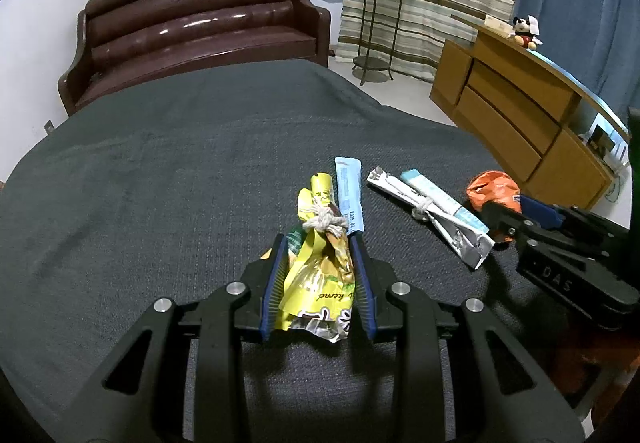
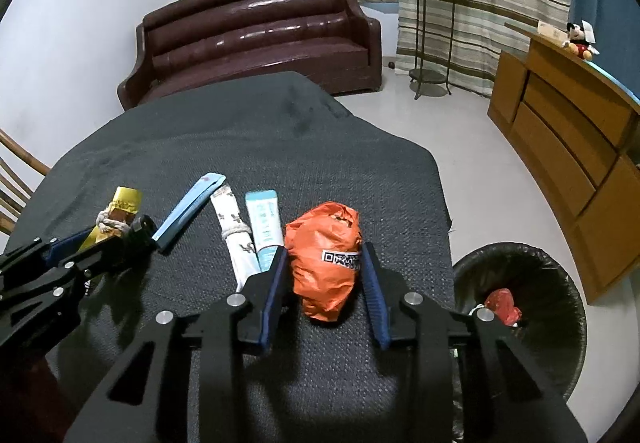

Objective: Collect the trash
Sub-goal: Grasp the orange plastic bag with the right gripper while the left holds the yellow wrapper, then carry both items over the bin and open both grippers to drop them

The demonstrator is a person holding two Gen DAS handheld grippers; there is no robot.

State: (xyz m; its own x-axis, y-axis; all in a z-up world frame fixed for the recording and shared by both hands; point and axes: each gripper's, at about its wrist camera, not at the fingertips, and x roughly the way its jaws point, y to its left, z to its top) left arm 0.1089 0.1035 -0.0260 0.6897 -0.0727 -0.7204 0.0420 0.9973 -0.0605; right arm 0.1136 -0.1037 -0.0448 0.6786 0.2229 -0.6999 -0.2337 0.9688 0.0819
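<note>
On the dark grey cloth-covered table (image 1: 160, 183) lies a yellow wrapper bundle tied with string (image 1: 320, 243). My left gripper (image 1: 320, 239) has its jaws around it, pads touching both sides. A light blue strip (image 1: 349, 191) lies just right of it. A silver and blue packet bundle tied with string (image 1: 436, 215) lies further right. My right gripper (image 2: 324, 255) has its jaws around a crumpled orange bag (image 2: 326, 259), pads against its sides. The orange bag also shows in the left wrist view (image 1: 492, 191). A black-lined bin (image 2: 520, 303) stands off the table's right edge.
The bin holds a red piece of trash (image 2: 502, 305). A brown sofa (image 1: 192, 31) stands beyond the table's far edge. A wooden cabinet (image 2: 572, 147) and a plant stand (image 2: 432, 31) are at the right. A wooden chair (image 2: 16, 179) is at the left.
</note>
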